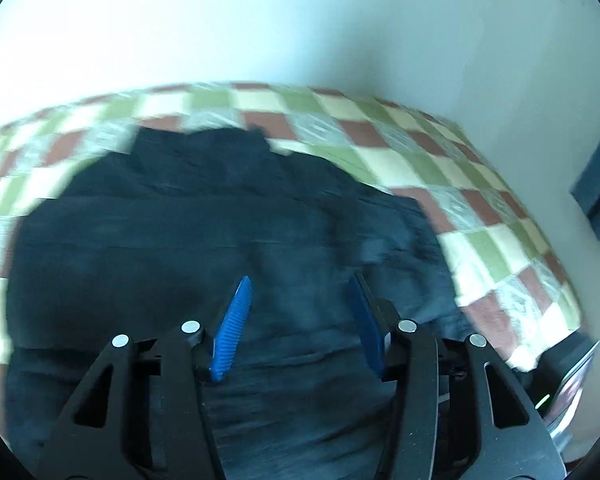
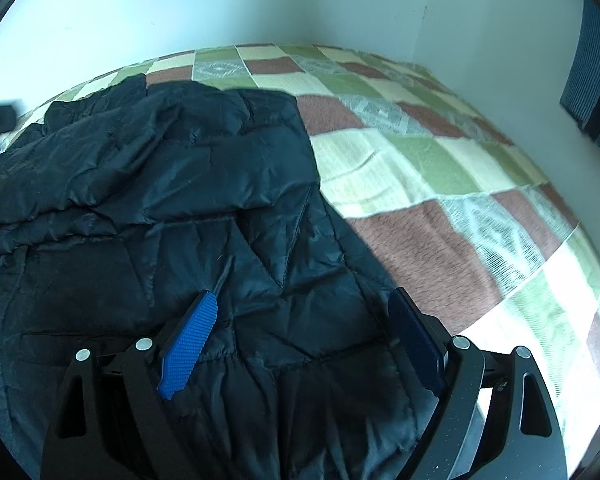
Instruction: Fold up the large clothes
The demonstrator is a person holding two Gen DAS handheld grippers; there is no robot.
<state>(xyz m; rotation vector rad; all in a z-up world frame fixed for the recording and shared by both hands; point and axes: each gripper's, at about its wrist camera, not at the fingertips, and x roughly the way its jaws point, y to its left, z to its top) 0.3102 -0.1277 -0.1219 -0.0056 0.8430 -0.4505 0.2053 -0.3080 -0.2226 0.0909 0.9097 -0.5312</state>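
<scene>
Mid-fold: black quilted jacket [image 2: 180,200] on checkered bedspread [image 2: 440,152]. Left gripper [image 1: 300,292] and right gripper [image 2: 304,304] both agape, empty. Next: regrasp right-side hem.

left wrist view: looks forward and down along my left gripper [image 1: 300,292], close over the dark jacket [image 1: 180,240]; checked bedspread [image 1: 420,160] and white wall [image 1: 260,20] beyond, picture blurred

right wrist view: same downward tilt along my right gripper [image 2: 304,304], close above the jacket's right edge, room corner ahead

both views share the jacket, the bedspread, the wall; my left gripper's tip shows at the right view's far left edge
</scene>
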